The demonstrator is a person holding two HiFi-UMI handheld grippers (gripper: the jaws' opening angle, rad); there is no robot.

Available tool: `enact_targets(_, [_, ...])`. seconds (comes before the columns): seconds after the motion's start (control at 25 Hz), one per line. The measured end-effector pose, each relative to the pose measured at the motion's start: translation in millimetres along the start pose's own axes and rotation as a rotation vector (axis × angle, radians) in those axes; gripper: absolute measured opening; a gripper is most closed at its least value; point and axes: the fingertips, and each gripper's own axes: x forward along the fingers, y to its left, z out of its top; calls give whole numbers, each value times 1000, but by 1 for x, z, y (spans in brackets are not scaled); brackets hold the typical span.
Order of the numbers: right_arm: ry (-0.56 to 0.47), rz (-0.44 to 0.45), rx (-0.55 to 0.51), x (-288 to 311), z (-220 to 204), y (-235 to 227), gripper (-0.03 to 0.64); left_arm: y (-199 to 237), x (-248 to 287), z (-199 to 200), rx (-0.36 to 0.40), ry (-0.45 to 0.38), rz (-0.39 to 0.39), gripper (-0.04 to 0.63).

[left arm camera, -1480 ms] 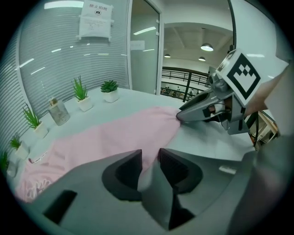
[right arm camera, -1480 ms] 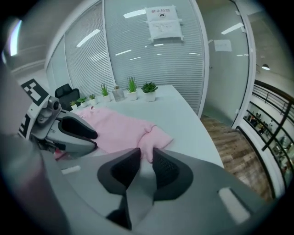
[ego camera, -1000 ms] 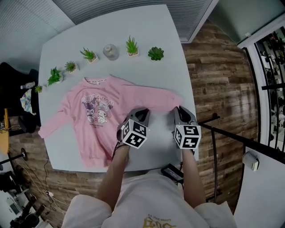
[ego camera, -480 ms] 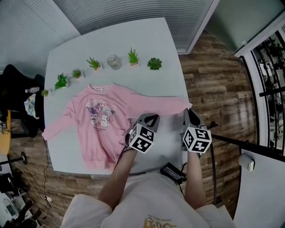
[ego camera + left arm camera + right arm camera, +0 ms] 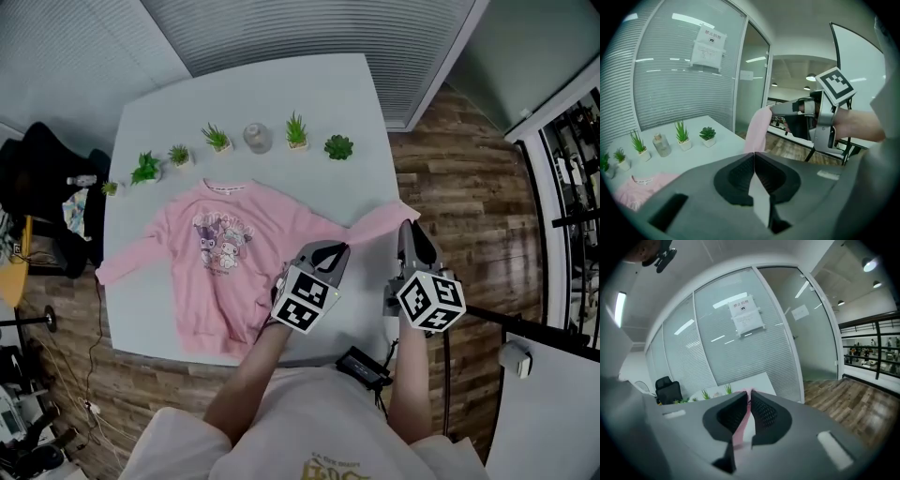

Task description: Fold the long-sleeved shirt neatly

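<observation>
- The shirt (image 5: 220, 272) lies face-up and spread flat in the middle of the table (image 5: 309, 103), collar toward the table's far side.
- The right gripper (image 5: 410, 232) is clamped on the right sleeve (image 5: 361, 223). Pink cloth is pinched between its jaws, and the cuff is lifted off the table near its right edge.
- The left gripper (image 5: 336, 251) is closed tight with nothing in it, hovering over the table's near half.
- Progress, by my read: barely begun. The first sleeve fold is in hand, the other sleeve (image 5: 131, 265) stretches toward the table's left edge, and the body is unfolded.
</observation>
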Motion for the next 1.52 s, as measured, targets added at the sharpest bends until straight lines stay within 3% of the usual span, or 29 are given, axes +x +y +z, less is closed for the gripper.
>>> enact_targets(0.16, [-49, 68, 7, 9, 24, 17, 34, 8, -9, 15, -21, -40, 30, 9])
enact_targets(0.8, [-25, 233, -121, 43, 38, 143, 34, 67, -75, 7, -124, -117, 81, 9])
enact_targets(1.08, [7, 304, -201, 74, 18, 224, 34, 108, -124, -19, -187, -146, 169, 11])
enact_targets(1.52, [79, 420, -359, 122, -34, 350, 34, 190, -187, -80, -363, -219, 291, 9])
